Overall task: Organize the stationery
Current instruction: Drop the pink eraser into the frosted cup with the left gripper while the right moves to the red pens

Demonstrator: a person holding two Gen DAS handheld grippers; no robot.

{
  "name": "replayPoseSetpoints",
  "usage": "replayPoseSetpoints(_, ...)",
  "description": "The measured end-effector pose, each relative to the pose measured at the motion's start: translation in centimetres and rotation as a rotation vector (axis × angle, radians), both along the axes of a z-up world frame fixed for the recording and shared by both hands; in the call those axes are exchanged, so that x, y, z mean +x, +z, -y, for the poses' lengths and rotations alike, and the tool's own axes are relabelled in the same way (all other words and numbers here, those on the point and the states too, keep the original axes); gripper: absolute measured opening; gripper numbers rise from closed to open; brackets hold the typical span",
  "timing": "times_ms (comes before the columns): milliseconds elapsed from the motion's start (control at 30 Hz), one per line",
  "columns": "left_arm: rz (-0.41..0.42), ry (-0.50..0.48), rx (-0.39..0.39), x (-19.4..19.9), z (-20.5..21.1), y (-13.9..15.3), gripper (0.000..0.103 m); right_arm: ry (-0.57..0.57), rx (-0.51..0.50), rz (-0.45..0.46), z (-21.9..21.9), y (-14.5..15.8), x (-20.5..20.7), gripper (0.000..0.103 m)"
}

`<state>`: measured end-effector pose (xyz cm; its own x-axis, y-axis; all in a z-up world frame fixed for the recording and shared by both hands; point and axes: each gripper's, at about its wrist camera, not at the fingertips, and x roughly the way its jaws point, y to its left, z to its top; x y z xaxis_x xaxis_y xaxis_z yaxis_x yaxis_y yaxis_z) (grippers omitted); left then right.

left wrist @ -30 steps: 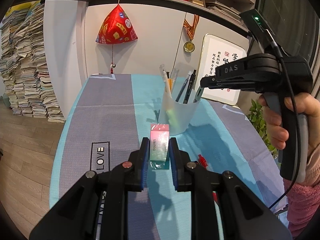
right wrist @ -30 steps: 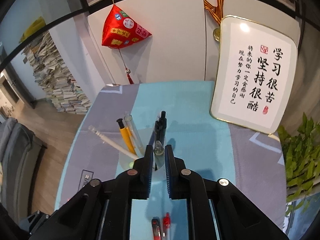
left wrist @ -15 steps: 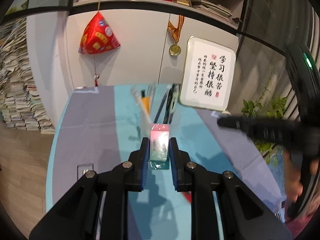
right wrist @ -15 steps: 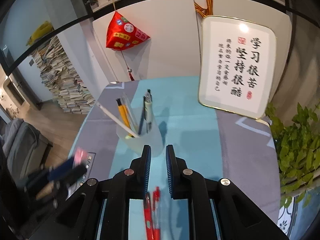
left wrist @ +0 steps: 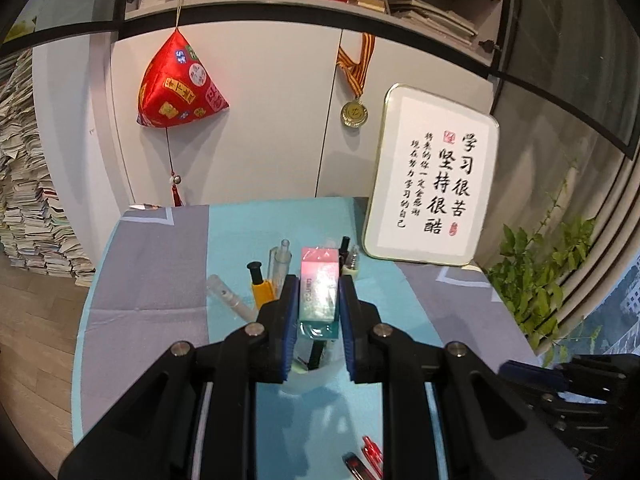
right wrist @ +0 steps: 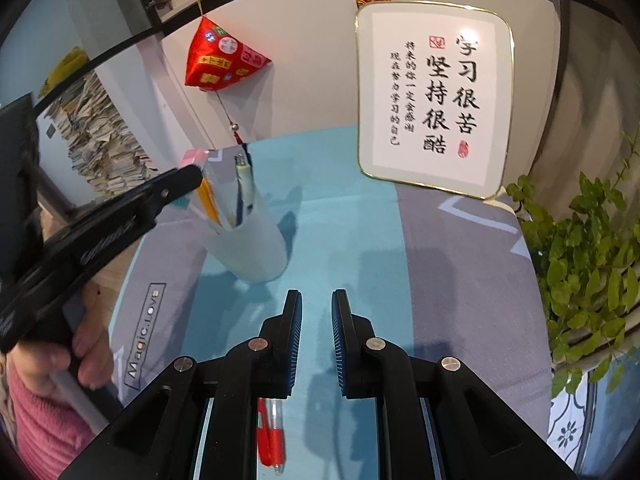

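My left gripper (left wrist: 319, 292) is shut on a pink and green eraser (left wrist: 319, 288) and holds it right above the white pen cup (right wrist: 256, 248), which holds several pens (left wrist: 262, 286). In the right wrist view the left gripper (right wrist: 188, 176) reaches over the cup's rim with the eraser's pink end (right wrist: 194, 157) showing. My right gripper (right wrist: 316, 320) is open and empty, low over the table in front of the cup. Red pens (right wrist: 271, 436) lie on the cloth under it; they also show in the left wrist view (left wrist: 370, 454).
A framed calligraphy board (right wrist: 434, 100) leans against the wall at the back right. A potted plant (right wrist: 592, 264) stands off the table's right edge. The table carries a blue and grey cloth (right wrist: 460, 280). A red ornament (left wrist: 178, 84) hangs on the wall.
My left gripper carried the eraser forward and up until it is over the pen cup. My right gripper let go of a pen in the cup, opened and pulled back and down.
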<state>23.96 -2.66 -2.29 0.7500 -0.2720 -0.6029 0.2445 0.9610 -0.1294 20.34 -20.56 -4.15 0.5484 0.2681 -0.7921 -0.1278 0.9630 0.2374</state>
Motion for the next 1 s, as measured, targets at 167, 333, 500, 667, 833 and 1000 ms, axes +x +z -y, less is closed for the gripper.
replayPoseSetpoints(167, -0.019, 0.003, 0.013, 0.6, 0.3, -1.1, 0.018, -0.011, 0.012, -0.015, 0.7, -0.8, 0.1, 0.014)
replayPoseSetpoints(333, -0.020, -0.004, 0.012, 0.7, 0.4, -1.4, 0.018, -0.008, 0.015, -0.027, 0.6, -1.3, 0.2, 0.014)
replayPoseSetpoints(500, -0.019, -0.003, 0.007, 0.8, 0.5, -1.4, 0.018, -0.002, 0.020, -0.032, 0.5, -1.5, 0.1, 0.014)
replayPoseSetpoints(667, -0.023, 0.006, 0.014, 1.1, 0.6, -1.6, 0.018, -0.004, 0.021, -0.040, 0.5, -1.9, 0.0, 0.014)
replayPoseSetpoints(833, -0.025, 0.006, 0.024, 1.2, 0.6, -1.8, 0.019, -0.006, 0.022, -0.042, 0.6, -1.9, -0.1, 0.014)
replayPoseSetpoints(1000, -0.025, 0.000, 0.018, 1.1, 0.4, -2.0, 0.019, -0.005, 0.023, -0.044, 0.6, -1.9, 0.0, 0.014)
